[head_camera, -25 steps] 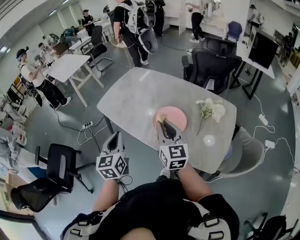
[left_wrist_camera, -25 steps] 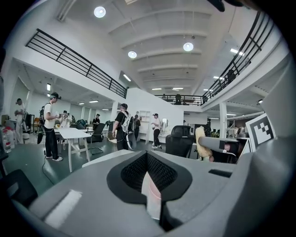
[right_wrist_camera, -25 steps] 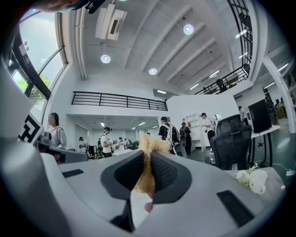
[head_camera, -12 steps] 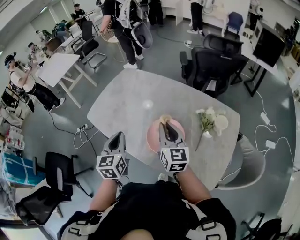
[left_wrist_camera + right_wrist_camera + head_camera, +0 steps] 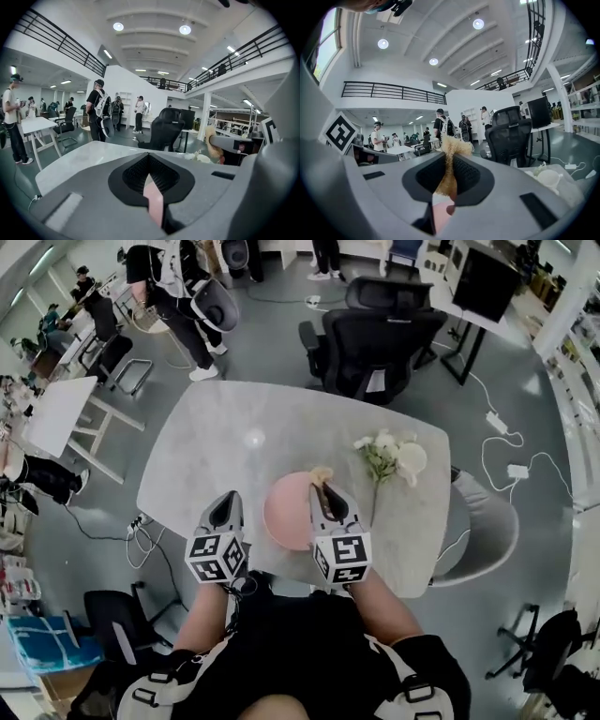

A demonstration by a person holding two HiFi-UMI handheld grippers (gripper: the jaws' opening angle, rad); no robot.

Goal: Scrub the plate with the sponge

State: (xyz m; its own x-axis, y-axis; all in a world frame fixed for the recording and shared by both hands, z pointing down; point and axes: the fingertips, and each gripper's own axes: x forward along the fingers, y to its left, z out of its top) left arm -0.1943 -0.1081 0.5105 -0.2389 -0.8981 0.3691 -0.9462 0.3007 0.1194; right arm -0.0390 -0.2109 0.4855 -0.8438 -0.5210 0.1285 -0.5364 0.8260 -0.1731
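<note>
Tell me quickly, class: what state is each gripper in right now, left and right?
Left gripper: closed, holding nothing.
Right gripper: closed on the sponge.

The person wears a black top (image 5: 309, 652); pale grey harness straps (image 5: 155, 697) with black buckles cross it at 7 and 5 o'clock in the head view. The left gripper (image 5: 228, 497) and right gripper (image 5: 322, 487) each have a tapered grey shell, black ribbed pads, and 1 black-and-white marker cube (image 5: 217, 559).
</note>
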